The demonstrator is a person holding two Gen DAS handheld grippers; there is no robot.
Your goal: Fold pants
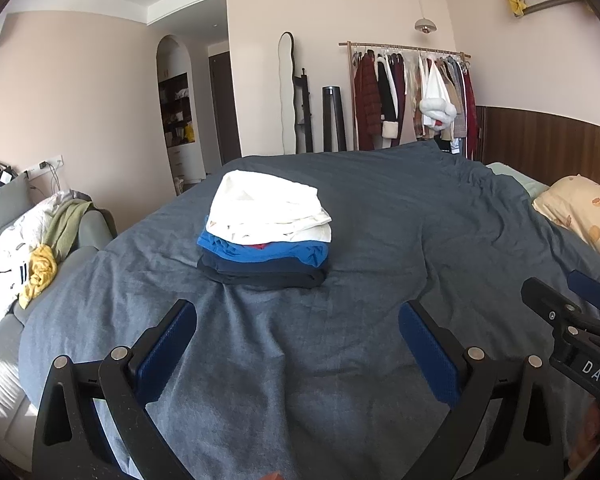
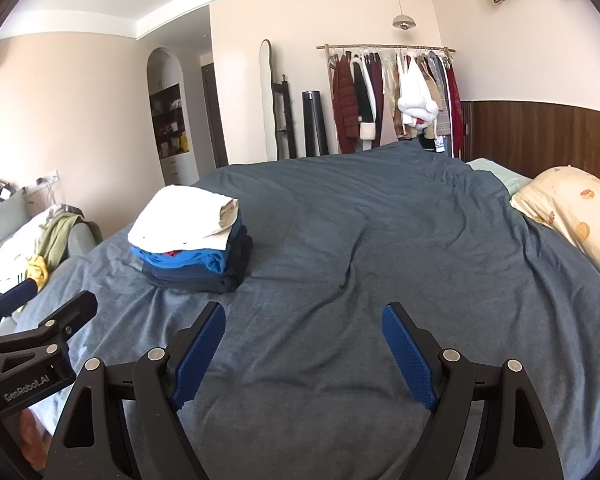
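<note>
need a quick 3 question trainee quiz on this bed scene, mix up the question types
1. True or false: the left gripper holds a garment.
2. What colour is the top item of the stack? A) white B) red C) green
3. Fill in: the stack rests on the ____.

Key:
1. False. Both it and the right gripper are open, with only blanket between the fingers.
2. A; a blue item and dark ones lie under it.
3. blanket, the grey-blue one covering the bed.
</note>
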